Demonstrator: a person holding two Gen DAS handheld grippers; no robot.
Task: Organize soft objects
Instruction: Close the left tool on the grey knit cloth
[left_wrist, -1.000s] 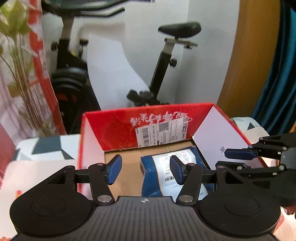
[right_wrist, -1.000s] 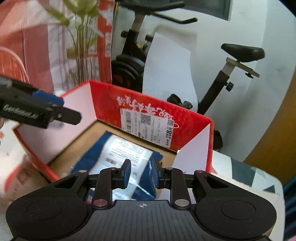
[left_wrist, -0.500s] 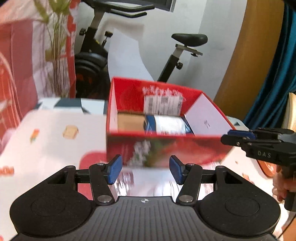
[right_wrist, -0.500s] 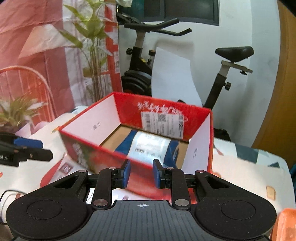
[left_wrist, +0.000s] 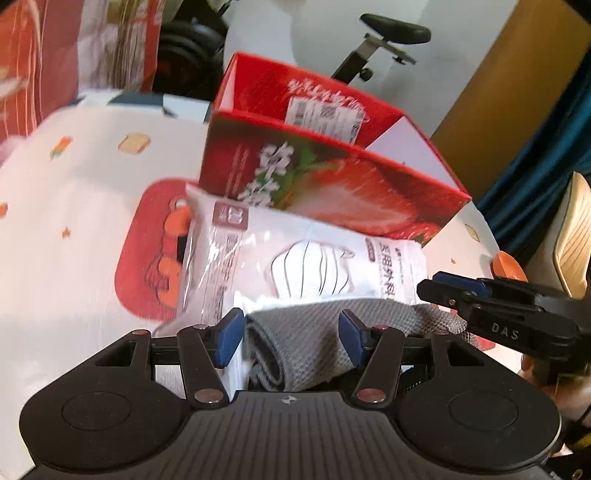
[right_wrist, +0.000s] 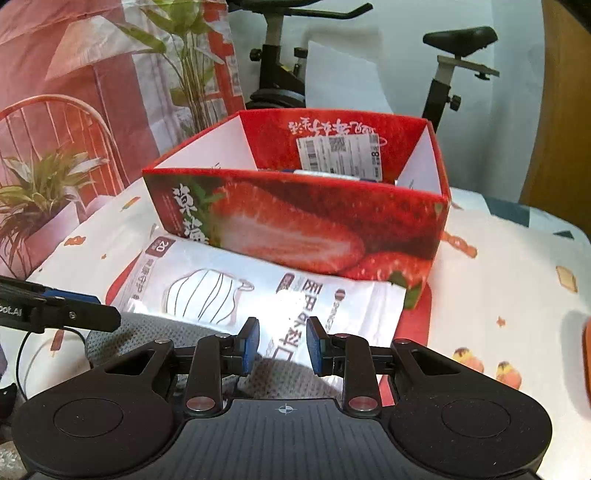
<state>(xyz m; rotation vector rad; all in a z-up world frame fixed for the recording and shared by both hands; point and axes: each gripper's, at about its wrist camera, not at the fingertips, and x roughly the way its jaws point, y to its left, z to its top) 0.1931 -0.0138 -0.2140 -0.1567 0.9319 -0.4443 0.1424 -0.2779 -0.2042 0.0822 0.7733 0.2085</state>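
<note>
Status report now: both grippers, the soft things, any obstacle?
Left gripper open over grey cloth. Right gripper open, empty. Mask pack lies against red box. Nothing blocking.

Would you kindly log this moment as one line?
left gripper: open over grey cloth | right gripper: open, empty | mask pack: outside red box

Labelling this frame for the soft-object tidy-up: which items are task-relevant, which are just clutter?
Job:
- grey knitted cloth, between the left gripper's open fingers
- white face-mask pack
- red strawberry box, blue parcel barely visible inside
- right gripper, open

Lying about:
- exercise bike
- potted plant
- patterned tablecloth
</note>
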